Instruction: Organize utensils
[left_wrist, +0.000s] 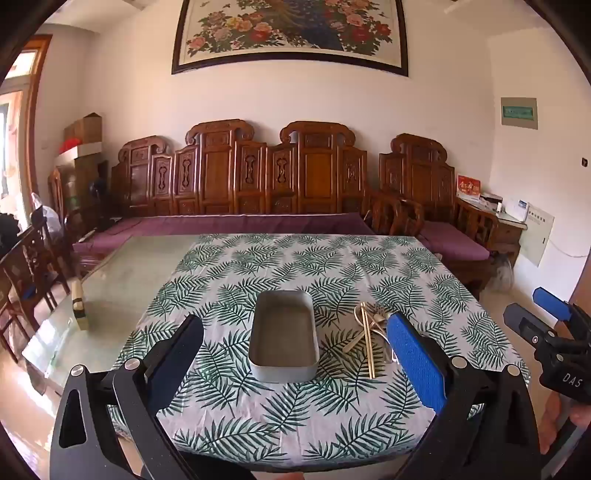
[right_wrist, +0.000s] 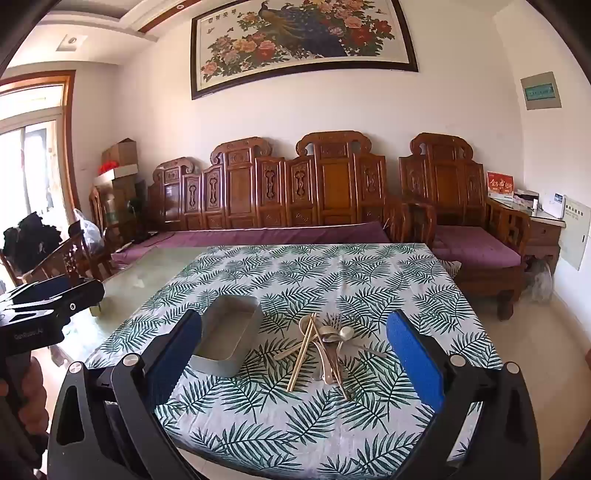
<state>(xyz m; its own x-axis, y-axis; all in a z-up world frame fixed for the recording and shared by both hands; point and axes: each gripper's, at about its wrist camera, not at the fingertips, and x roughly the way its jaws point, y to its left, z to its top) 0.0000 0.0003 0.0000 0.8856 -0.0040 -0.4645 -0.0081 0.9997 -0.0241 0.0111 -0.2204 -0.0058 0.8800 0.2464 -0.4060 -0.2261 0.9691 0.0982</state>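
Matt metal tin (right_wrist: 229, 334) on leaf-print cloth (right_wrist: 332, 280).
Wooden chopsticks (right_wrist: 303, 352) cross shiny metal spoons (right_wrist: 341, 334); textured blue gripper pads (right_wrist: 415, 360); glossy carved wooden bench (right_wrist: 295, 184).

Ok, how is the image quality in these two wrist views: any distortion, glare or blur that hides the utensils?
Left wrist view: strong fisheye bending with dark corners; daylight blows out the doorway on the left; the metal tray is sharp, but the gripper's blue pad covers part of the utensil pile. Right wrist view: same bending; the window is overexposed; the pile is clear and unobstructed.

Left tool (left_wrist: 295, 339) jaws wide, right tool (right_wrist: 295, 332) likewise — both angled downward, empty
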